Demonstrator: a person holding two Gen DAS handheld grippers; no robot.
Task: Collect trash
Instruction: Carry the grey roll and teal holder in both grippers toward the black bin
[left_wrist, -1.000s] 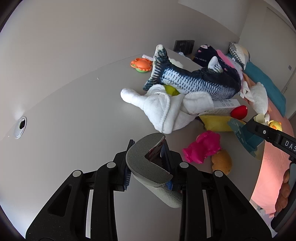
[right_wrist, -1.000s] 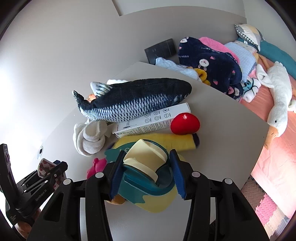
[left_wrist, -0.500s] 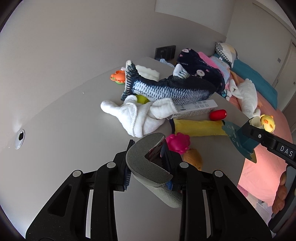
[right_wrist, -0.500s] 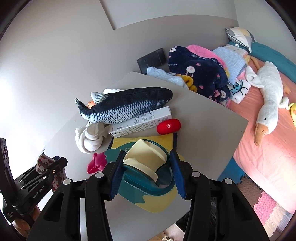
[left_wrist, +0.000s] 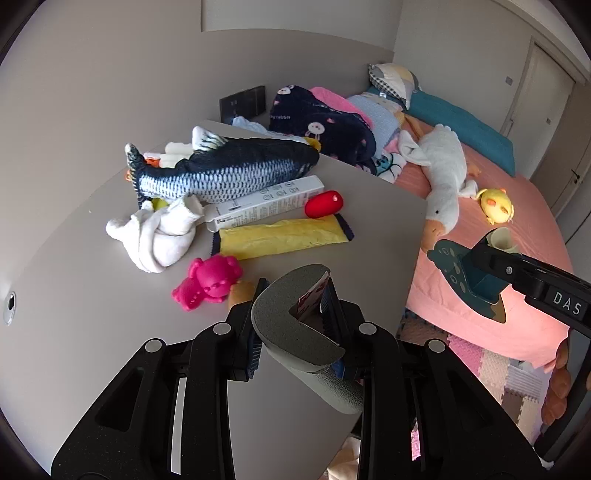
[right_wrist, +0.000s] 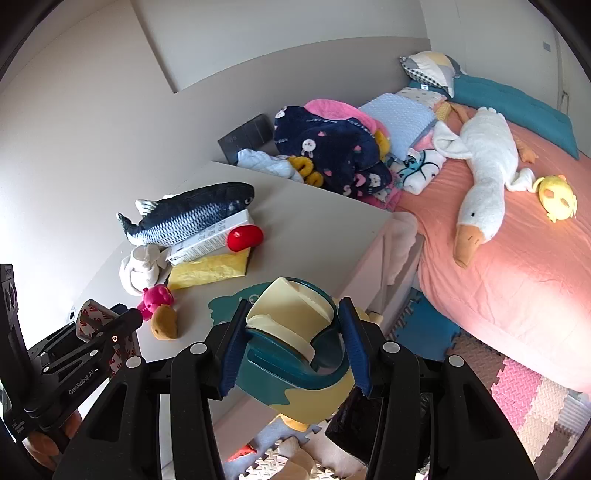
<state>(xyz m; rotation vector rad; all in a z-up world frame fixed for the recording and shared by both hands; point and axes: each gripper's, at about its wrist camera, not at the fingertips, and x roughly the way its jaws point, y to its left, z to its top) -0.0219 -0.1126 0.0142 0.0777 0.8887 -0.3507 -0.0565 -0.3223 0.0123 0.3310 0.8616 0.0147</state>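
Firstly, left wrist view: left gripper (left_wrist: 293, 308) clamped on a grey foam tube (left_wrist: 295, 328) holding a red-and-white wrapper (left_wrist: 312, 297), above the table (left_wrist: 96, 314); plush fish (left_wrist: 225, 171) and pink toy (left_wrist: 210, 282) lie beyond. Right wrist view: right gripper (right_wrist: 293, 341) clamped on a teal-and-cream toy (right_wrist: 291, 341), over the table edge (right_wrist: 365, 254); bed (right_wrist: 509, 280) to the right.

Home bedroom, likely a child's: bed with pink sheet (right_wrist: 517, 266) at right of frame, plush goose (right_wrist: 484, 177) and pillow (right_wrist: 430, 66) upon it; foam play mats (right_wrist: 524, 391) at lower right; toy-strewn table (left_wrist: 92, 295) at left.
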